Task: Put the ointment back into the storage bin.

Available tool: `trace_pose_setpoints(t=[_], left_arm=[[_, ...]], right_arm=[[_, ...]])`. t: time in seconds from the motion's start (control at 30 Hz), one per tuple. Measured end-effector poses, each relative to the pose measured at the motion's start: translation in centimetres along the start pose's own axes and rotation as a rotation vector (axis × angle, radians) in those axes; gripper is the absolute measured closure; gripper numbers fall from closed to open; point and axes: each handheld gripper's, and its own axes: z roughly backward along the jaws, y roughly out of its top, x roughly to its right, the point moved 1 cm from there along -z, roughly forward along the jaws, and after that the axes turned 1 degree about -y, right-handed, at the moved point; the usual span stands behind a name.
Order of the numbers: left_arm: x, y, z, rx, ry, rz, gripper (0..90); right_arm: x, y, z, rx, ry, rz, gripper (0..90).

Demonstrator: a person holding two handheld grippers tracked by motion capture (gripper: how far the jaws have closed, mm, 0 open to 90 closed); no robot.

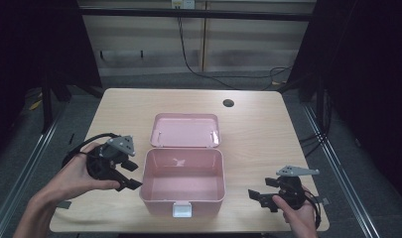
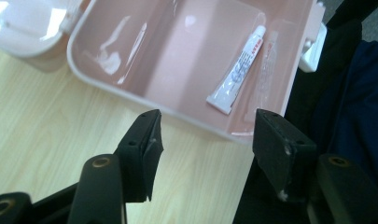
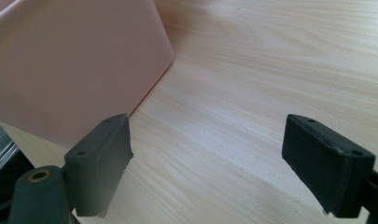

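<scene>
Tube lies loose inside open pink box mid-desk; left gripper and right gripper flank it, jaws apart and empty, so next close lid gently, steadying box wall

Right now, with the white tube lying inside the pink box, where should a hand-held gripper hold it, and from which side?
Probably from above, through the open top of the pink box. Grip the white tube across its round middle body, not the flat crimped end: it lies flat on the floor close to one wall, so a side approach is blocked.
</scene>
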Motion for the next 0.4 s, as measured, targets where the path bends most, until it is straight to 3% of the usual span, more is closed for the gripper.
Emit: trace_pose_setpoints(t=[0.1,0.37,0.4], left_arm=[[-0.4,-1.2,-0.3,0.033,-0.007,0.035,42.2],[-1.3,-3.7,-1.2,0.03,-0.009,0.086,41.1],[-1.3,-4.0,-1.3,0.042,-0.005,0.107,40.0]], right_arm=[[0.0,0.0,0.0,-0.001,-0.001,-0.001,15.4],[0.1,0.0,-0.1,-0.002,-0.001,-0.004,15.4],[0.1,0.0,-0.1,-0.003,-0.004,-0.001,15.4]])
